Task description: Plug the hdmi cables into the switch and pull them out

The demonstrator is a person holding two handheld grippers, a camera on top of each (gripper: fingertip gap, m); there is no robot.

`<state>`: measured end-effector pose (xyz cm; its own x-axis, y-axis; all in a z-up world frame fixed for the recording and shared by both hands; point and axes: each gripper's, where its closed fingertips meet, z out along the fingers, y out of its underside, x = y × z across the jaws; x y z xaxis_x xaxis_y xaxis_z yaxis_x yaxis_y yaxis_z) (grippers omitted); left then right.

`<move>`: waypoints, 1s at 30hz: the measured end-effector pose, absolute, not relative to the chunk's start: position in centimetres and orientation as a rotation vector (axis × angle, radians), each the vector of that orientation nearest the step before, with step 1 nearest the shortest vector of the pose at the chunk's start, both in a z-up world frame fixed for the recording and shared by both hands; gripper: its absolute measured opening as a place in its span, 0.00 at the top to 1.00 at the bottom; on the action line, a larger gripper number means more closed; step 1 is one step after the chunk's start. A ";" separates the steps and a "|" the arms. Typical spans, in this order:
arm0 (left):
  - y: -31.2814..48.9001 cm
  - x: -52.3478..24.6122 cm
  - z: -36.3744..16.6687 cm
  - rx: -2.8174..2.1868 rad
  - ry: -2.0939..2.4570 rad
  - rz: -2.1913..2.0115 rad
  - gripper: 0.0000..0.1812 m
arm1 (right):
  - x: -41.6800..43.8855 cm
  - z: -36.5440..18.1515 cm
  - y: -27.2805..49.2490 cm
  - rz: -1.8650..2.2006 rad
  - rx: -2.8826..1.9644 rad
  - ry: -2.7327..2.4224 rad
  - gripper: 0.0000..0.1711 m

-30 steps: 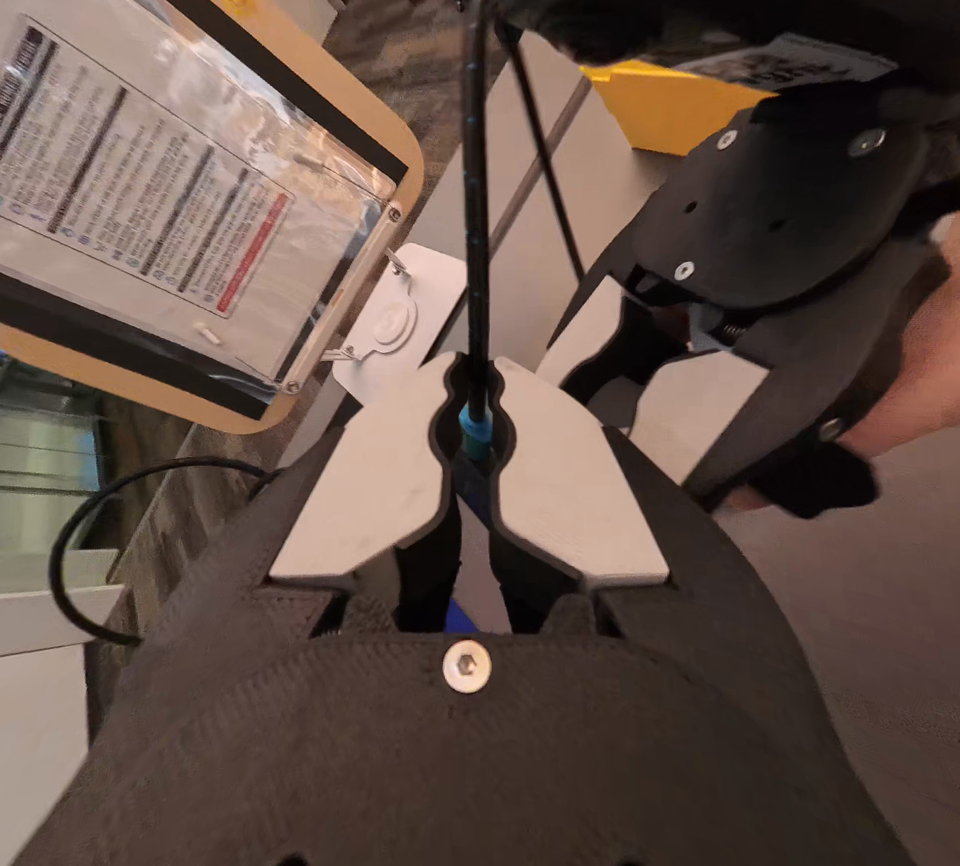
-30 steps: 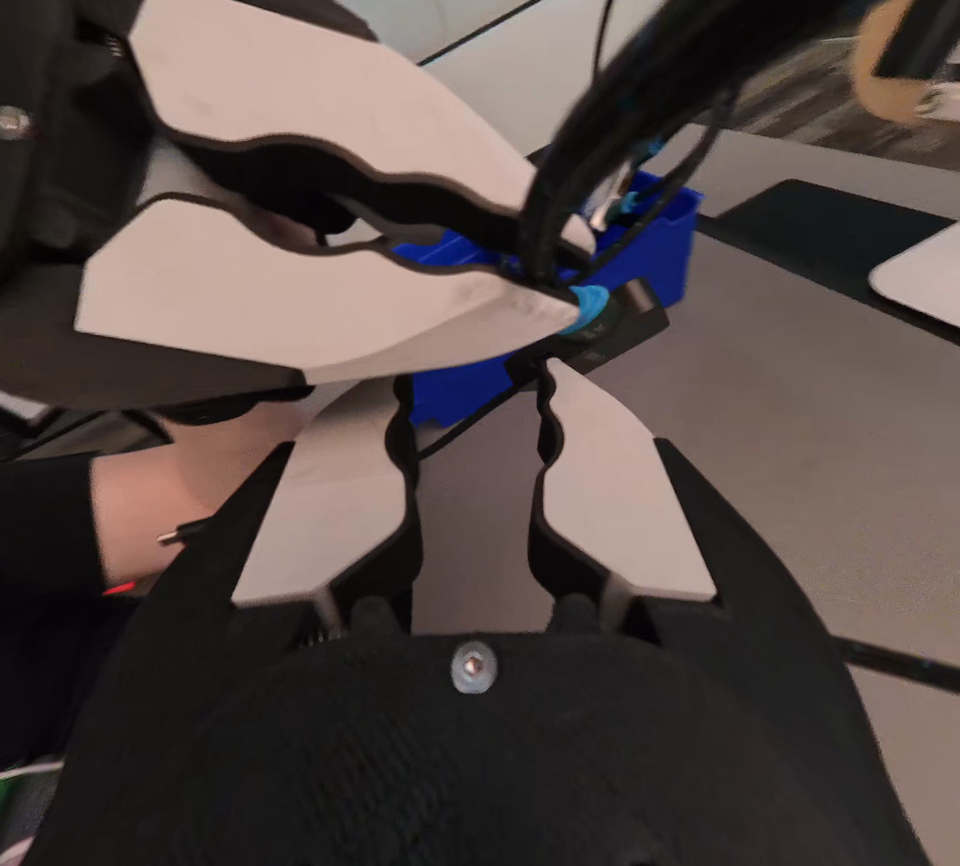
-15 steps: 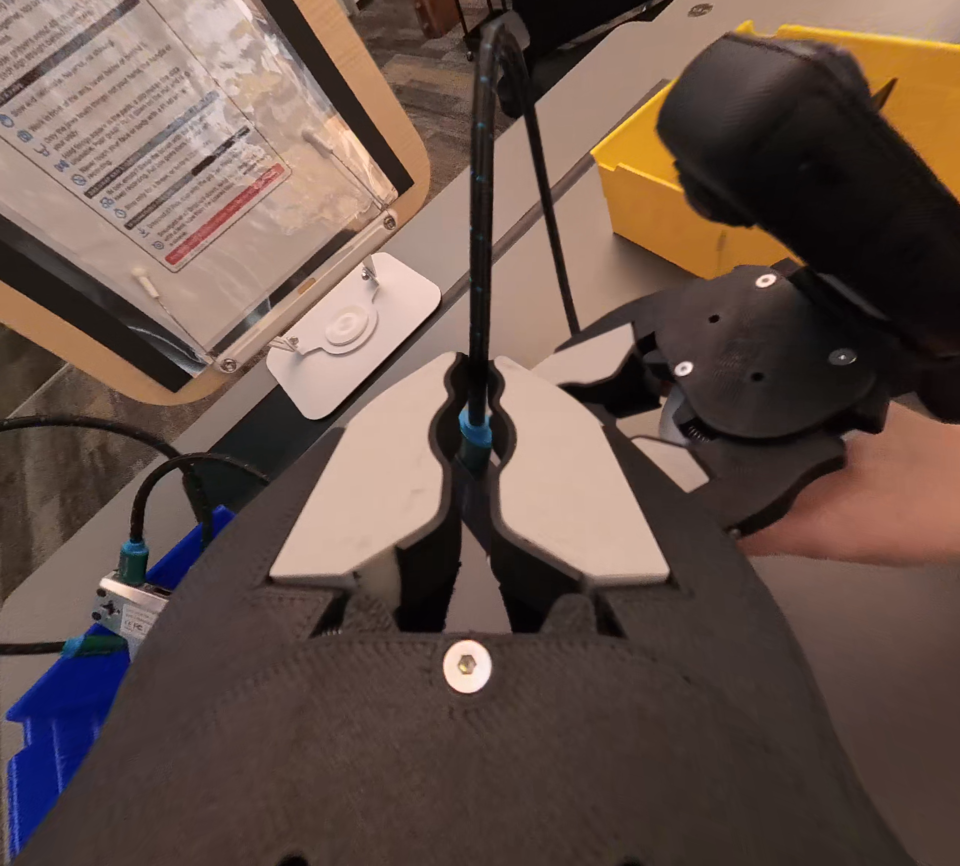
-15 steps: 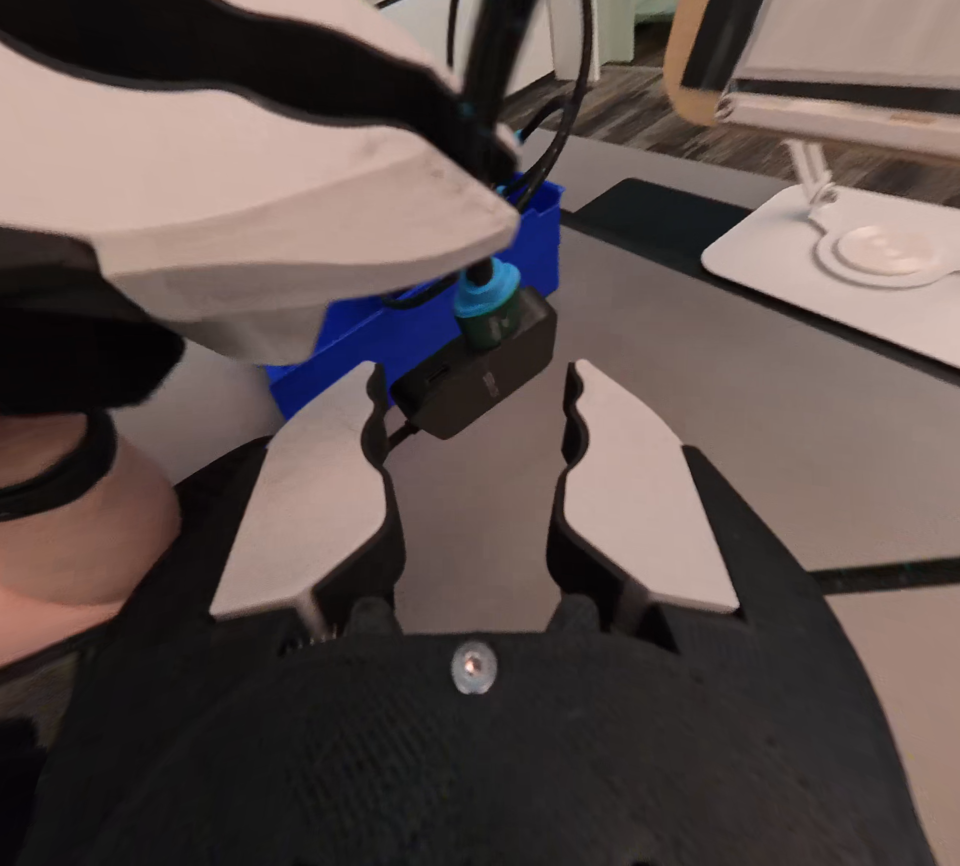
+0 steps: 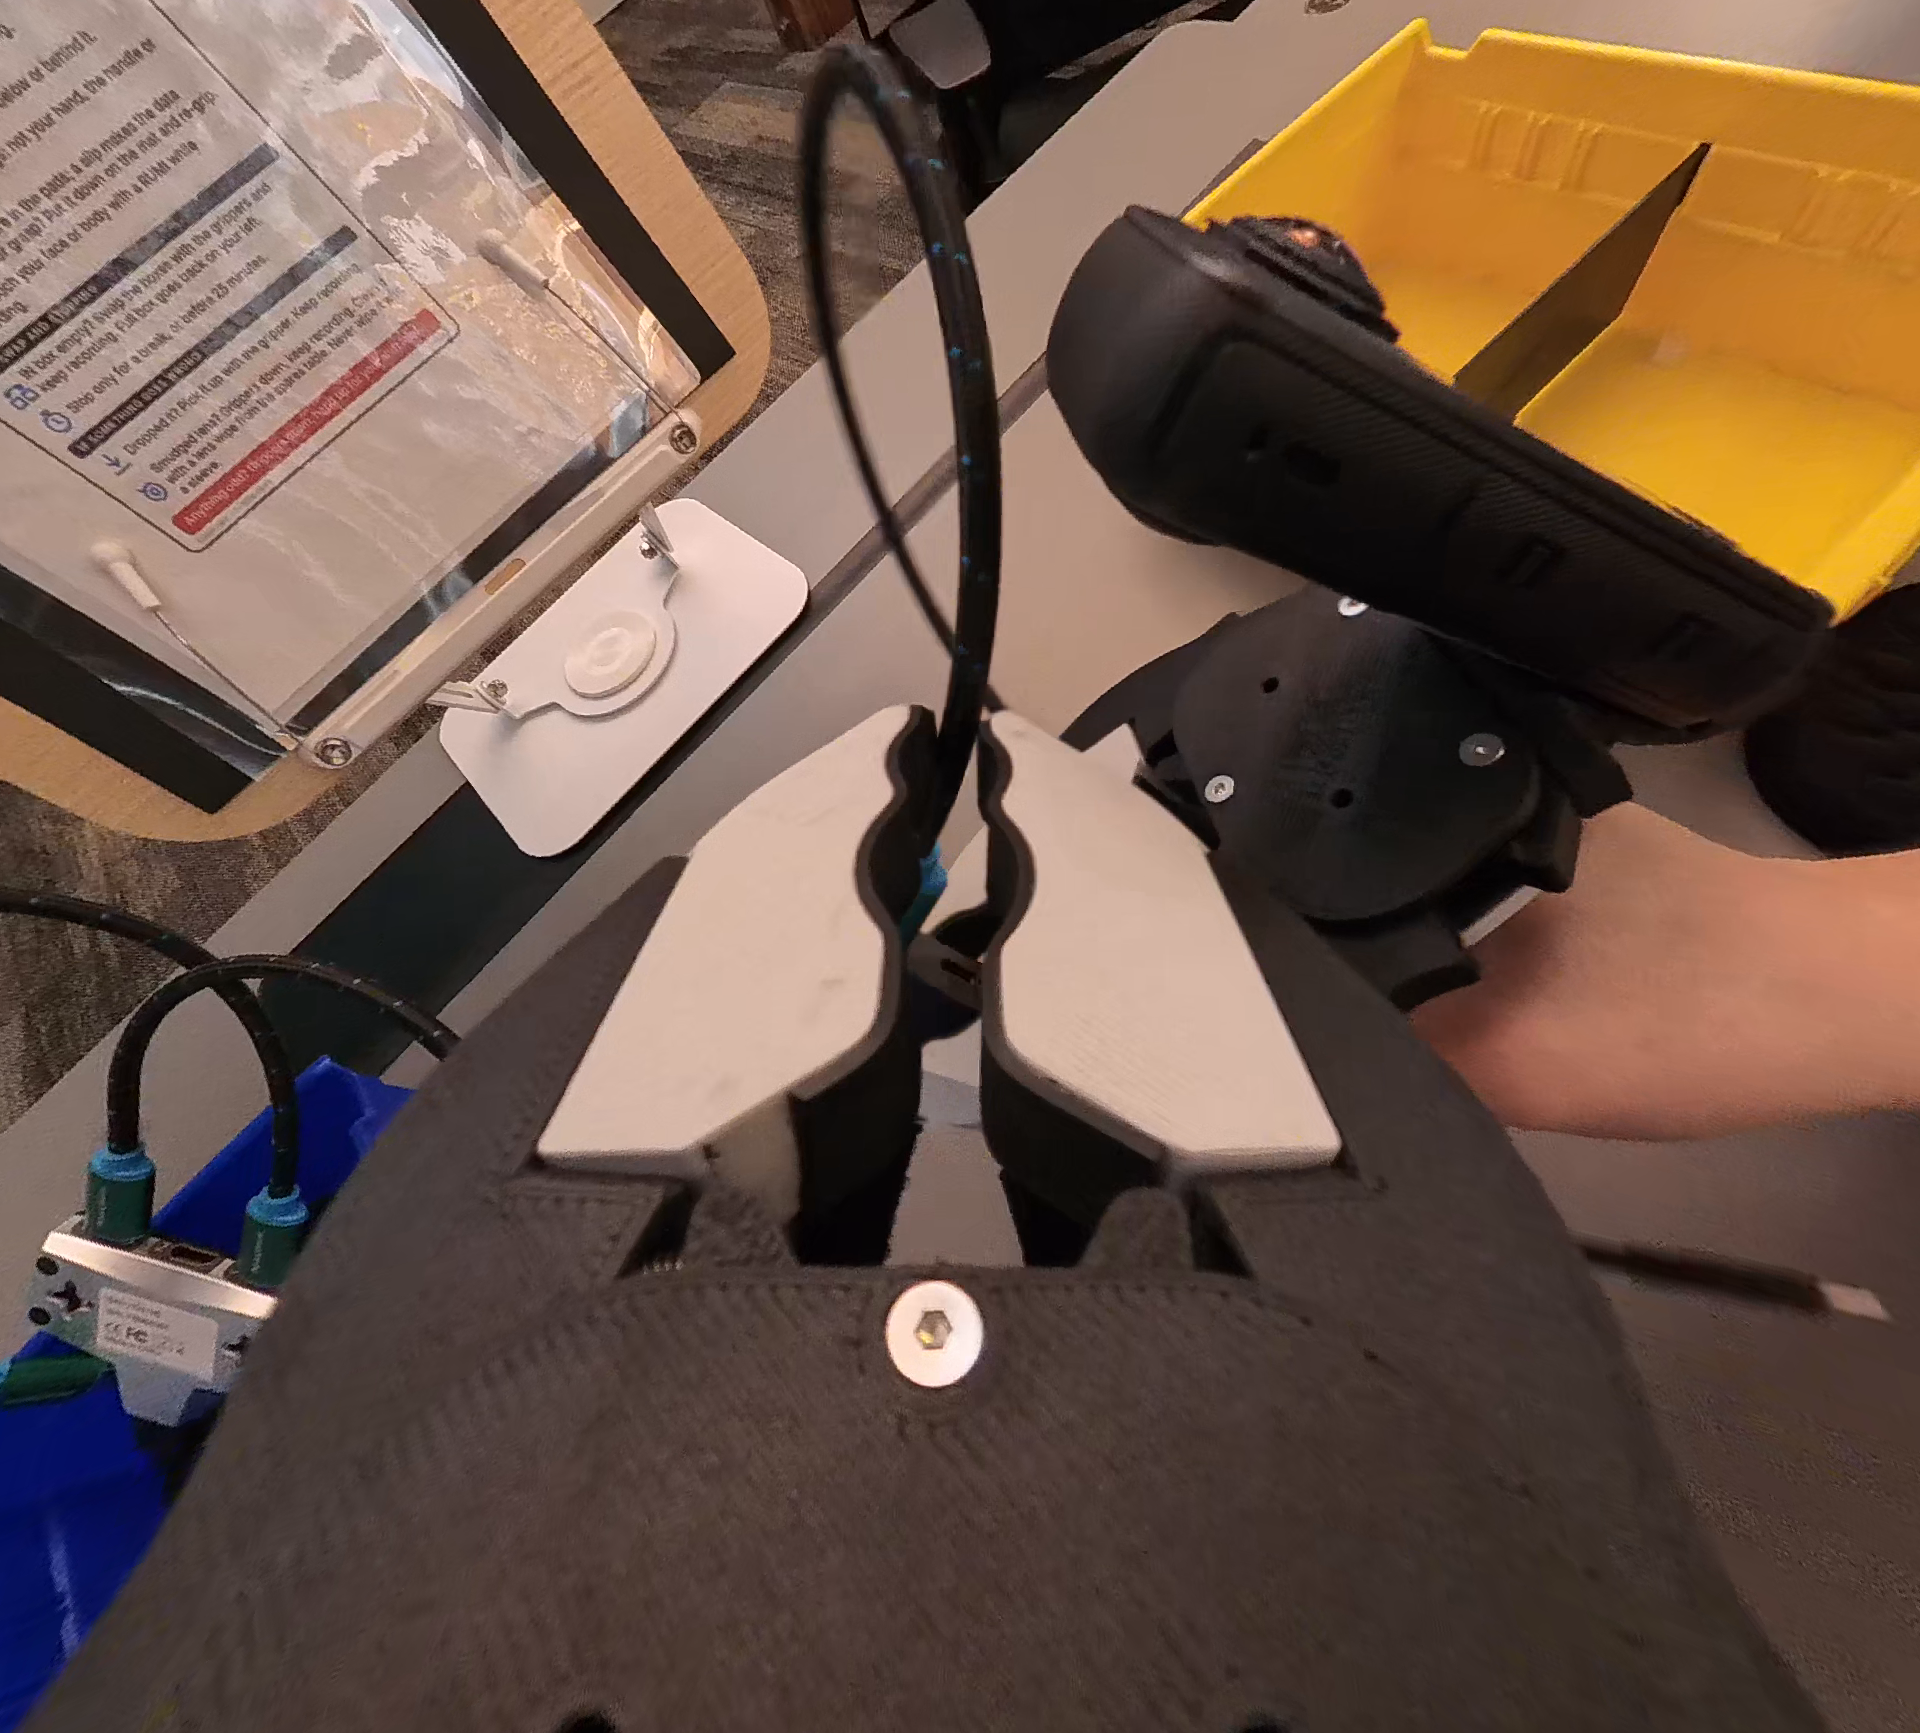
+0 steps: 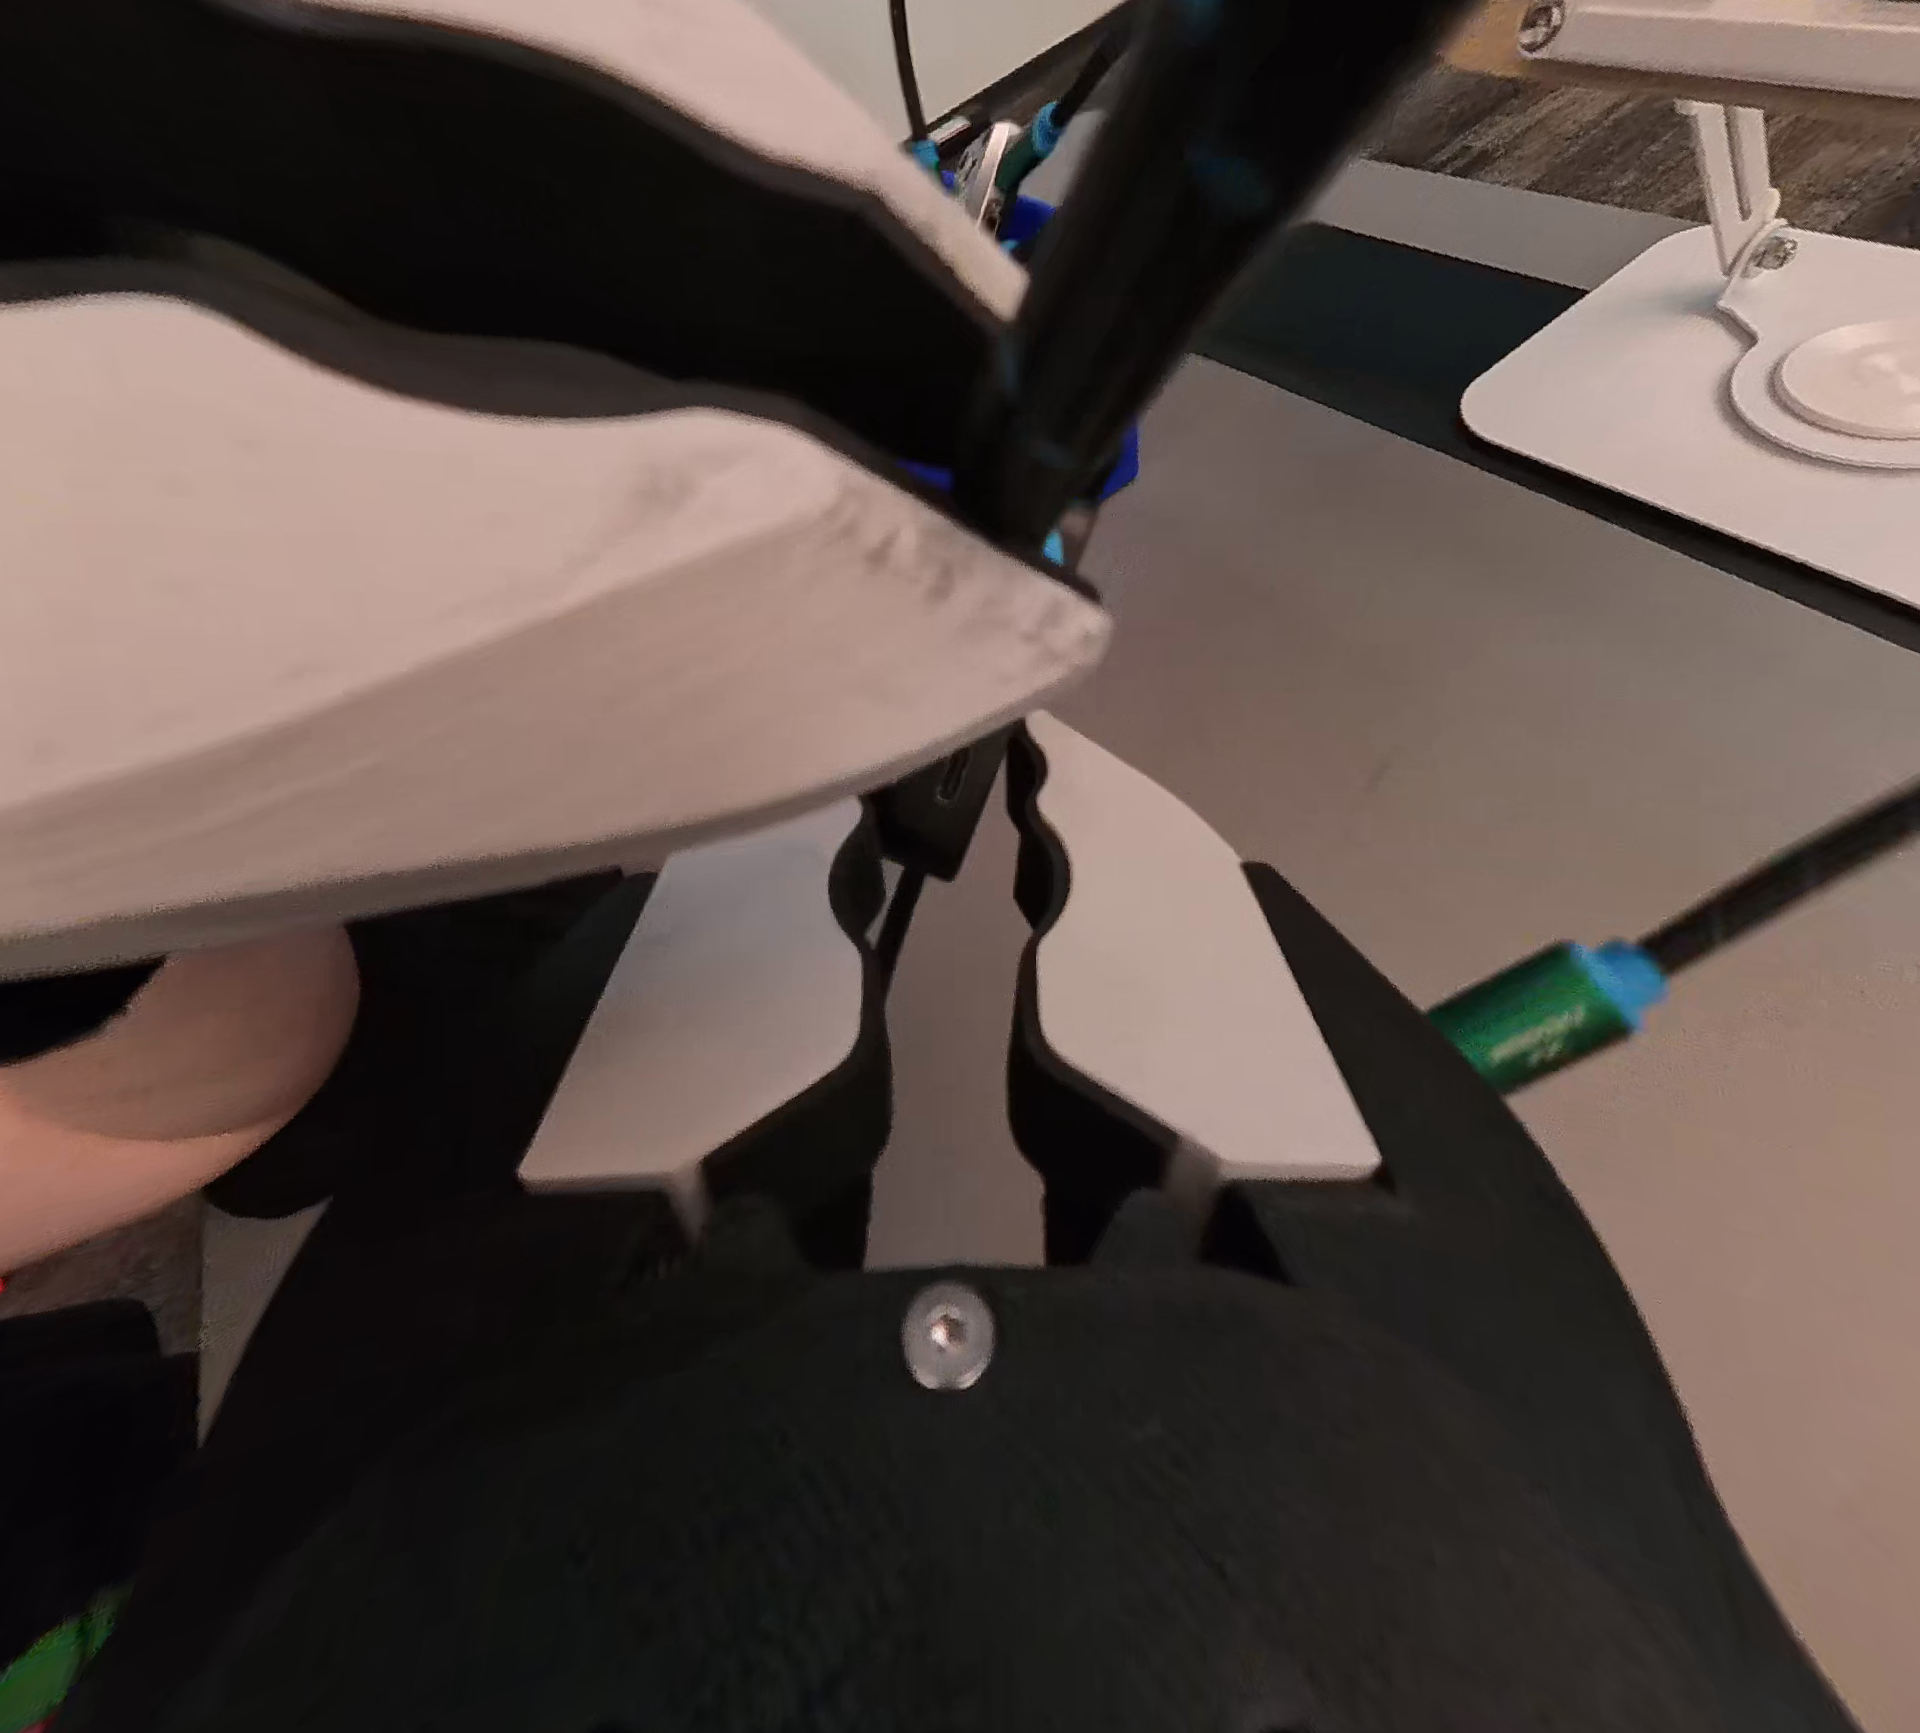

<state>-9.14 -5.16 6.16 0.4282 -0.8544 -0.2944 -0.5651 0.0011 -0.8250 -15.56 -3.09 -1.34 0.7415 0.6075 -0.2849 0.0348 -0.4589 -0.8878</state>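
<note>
My left gripper (image 5: 951, 748) is shut on the teal plug (image 5: 923, 883) of a black braided HDMI cable (image 5: 961, 395), which loops up and away. The plug sits in a small black switch (image 6: 935, 800), seen just below my left fingers. My right gripper (image 6: 940, 790) is shut on that switch at its fingertips. The left gripper's fingers (image 6: 520, 592) fill the upper left of the right wrist view, with the cable (image 6: 1195, 177) leaving their tips. A second HDMI plug (image 6: 1538, 1018), green with a blue collar, lies loose on the table to the right.
A blue bin (image 5: 62, 1527) at the lower left holds a silver switch (image 5: 135, 1309) with cables plugged in. A yellow divided bin (image 5: 1610, 395) stands behind the right gripper. A sign on a white stand (image 5: 623, 675) stands at the table's far left edge.
My right gripper has closed on the black switch, which was ahead of its open fingers before. My left gripper has tilted and come down close over the right one, still holding the plug.
</note>
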 end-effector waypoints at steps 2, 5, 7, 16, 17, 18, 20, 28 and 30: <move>-5.3 -9.1 6.0 -1.681 1.260 -0.367 0.96 | -15.4 -1.5 -3.0 0.741 -1.954 -0.510 0.91; -5.3 -9.1 6.0 -1.680 1.269 -0.375 0.92 | -15.3 -1.7 -3.1 0.784 -1.948 -0.571 0.91; -5.2 -9.4 6.6 -1.664 1.264 -0.419 0.88 | -15.1 -1.5 -3.1 0.816 -1.921 -0.610 0.91; -5.0 -13.0 10.9 -1.514 1.275 -0.759 0.68 | -13.1 4.2 -5.2 0.743 -1.509 -0.909 0.91; -5.6 -12.9 10.6 -1.484 1.326 -0.806 0.67 | -13.3 4.6 -6.1 0.727 -1.448 -0.980 0.91; -6.3 -12.7 10.0 -1.460 1.392 -0.850 0.63 | -13.6 5.0 -7.1 0.714 -1.393 -1.045 0.91; -7.8 -12.1 8.6 -1.432 1.524 -0.905 0.59 | -13.8 5.5 -8.1 0.665 -1.339 -1.112 0.91; -10.5 -11.0 6.0 -1.208 1.784 -0.668 0.81 | -13.3 5.2 -8.8 0.554 -1.263 -1.209 0.92; -10.2 -11.2 5.9 -1.193 1.789 -0.603 0.92 | -13.0 4.8 -8.6 0.500 -1.259 -1.233 0.91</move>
<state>-11.24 -10.16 5.93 -0.1539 -0.9041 -0.3986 -0.4781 0.4212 -0.7707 -13.05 -8.58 4.83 0.3362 0.8456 0.4147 0.3183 0.3124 -0.8950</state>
